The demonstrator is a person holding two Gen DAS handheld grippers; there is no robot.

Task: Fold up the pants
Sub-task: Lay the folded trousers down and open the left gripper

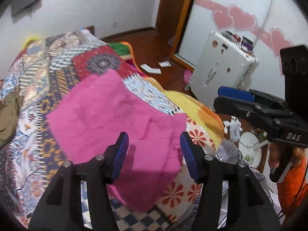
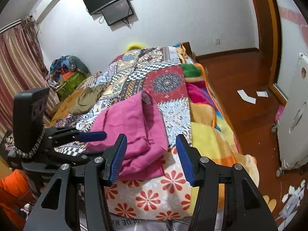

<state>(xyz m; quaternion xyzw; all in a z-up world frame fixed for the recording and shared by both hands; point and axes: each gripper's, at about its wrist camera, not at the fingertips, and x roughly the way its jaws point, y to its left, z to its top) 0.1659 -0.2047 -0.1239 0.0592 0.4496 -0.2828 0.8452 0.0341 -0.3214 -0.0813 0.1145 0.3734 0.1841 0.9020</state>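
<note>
Bright pink folded cotton pants (image 1: 115, 115) lying on patchwork bedspread (image 1: 57, 61), long axis running away toward far end of bed; left gripper (image 1: 154, 154) half open, empty, just above near edge; right gripper (image 2: 152, 157) half open, empty, hovering beside near right corner

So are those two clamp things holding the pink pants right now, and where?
Neither. The left hand-held gripper and right hand-held gripper both stand open above the pink pants, which lie loose on the bed.
</note>
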